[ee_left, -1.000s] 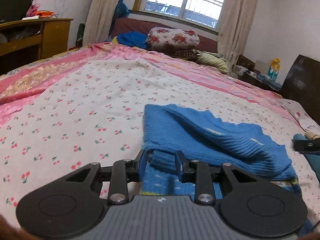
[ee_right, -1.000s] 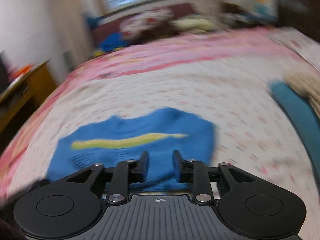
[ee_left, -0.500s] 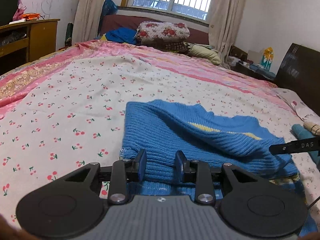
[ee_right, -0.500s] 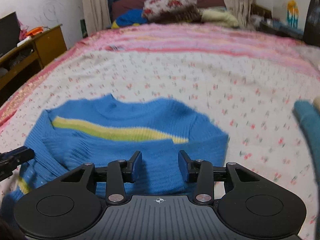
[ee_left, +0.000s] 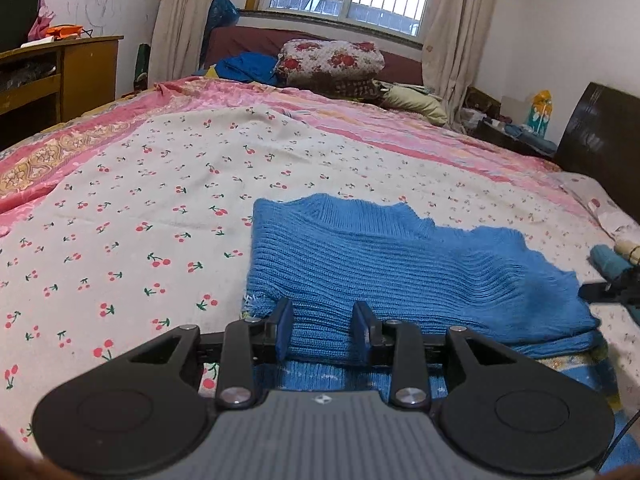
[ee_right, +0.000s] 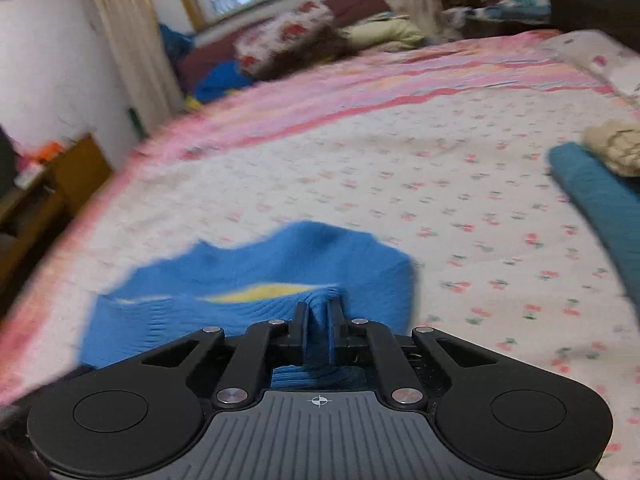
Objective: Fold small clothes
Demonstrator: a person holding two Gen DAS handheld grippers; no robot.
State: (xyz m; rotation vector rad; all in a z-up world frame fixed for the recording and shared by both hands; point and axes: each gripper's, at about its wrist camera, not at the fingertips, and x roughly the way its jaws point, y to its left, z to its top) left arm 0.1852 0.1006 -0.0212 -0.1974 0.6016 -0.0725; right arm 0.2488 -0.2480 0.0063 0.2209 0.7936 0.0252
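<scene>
Knitwear fills the lower middle of both views: a blue sweater lies folded on the bed, over a cherry-print sheet. In the left wrist view, the left gripper sits low over the near edge of the sweater, its fingers spread well apart with ribbed knit showing between them; they rest at the cloth but pinch nothing. A dark tip of the other tool shows at the right edge of that frame, just beside the sweater's right end.

In the right wrist view, which is blurred, the right gripper has its fingers drawn almost together, clamping a raised ridge of the sweater just below its yellow stripe. A teal garment lies at the right of that frame, well apart from the sweater, with a beige knit bundle touching its far end.
</scene>
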